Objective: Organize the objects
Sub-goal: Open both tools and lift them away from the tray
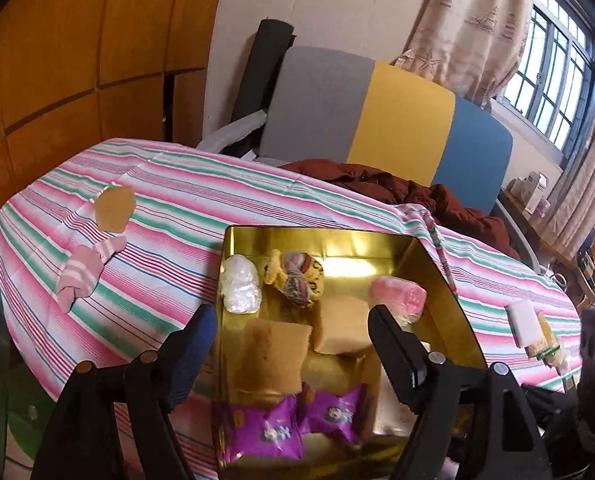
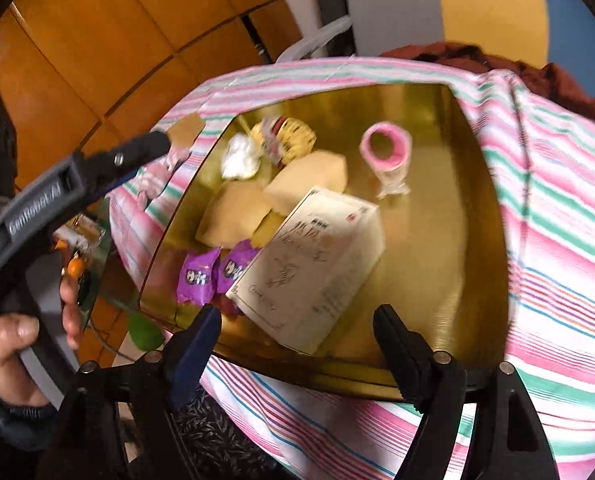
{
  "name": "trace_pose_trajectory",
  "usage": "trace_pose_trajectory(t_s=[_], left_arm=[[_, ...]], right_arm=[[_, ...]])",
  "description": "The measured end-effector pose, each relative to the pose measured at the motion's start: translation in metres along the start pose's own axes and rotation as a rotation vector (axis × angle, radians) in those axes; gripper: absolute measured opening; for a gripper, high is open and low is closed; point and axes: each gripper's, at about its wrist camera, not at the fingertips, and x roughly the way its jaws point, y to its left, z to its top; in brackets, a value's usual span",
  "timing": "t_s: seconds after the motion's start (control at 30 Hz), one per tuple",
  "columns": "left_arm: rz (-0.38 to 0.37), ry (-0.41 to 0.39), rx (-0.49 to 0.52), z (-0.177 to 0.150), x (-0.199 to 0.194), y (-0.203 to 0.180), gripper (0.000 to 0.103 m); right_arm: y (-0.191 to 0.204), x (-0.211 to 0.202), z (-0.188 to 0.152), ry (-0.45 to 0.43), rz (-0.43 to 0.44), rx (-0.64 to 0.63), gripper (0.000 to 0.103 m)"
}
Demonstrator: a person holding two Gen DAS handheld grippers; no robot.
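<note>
A gold tin tray point(image 1: 449, 280) point(image 2: 477, 216) sits on the striped tablecloth. It holds a white plastic wad point(image 1: 239, 284), a yellow knit bundle point(image 1: 295, 278), a pink roll point(image 1: 397, 294) point(image 2: 385, 148), two tan pads point(image 1: 273, 354), two purple packets point(image 1: 277, 428) point(image 2: 197, 280) and a white box point(image 2: 309, 264). My left gripper point(image 1: 291, 334) is open and empty over the tray's near left. My right gripper point(image 2: 297, 334) is open and empty above the tray's near edge, just past the white box. The left gripper also shows in the right wrist view point(image 2: 153, 148).
A pink striped sock point(image 1: 87, 268) and a tan cardboard piece point(image 1: 115, 208) lie on the cloth left of the tray. A white sponge point(image 1: 525, 322) and a snack packet point(image 1: 547, 340) lie at the right. A brown garment point(image 1: 397, 190) and a chair point(image 1: 377, 116) stand behind the table.
</note>
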Motion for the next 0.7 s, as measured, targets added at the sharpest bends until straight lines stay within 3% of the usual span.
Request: trace_pose_trajectory(t_s=[0.27,0.47,0.7], left_arm=[[0.013,-0.001,0.040,-0.014,-0.019,-0.014,0.079],[0.018,-0.013,0.076,-0.024,-0.029,-0.025,0.079],[0.009,-0.005,0.101,-0.032,-0.033,-0.039,0.079]], right_arm=[[0.010,-0.035,-0.002,-0.144,-0.136,-0.041,0.086],[0.011,-0.045,-0.008,-0.183,-0.236,-0.053,0.086],[0.006,-0.054,-0.012,-0.219,-0.289,-0.037,0.088]])
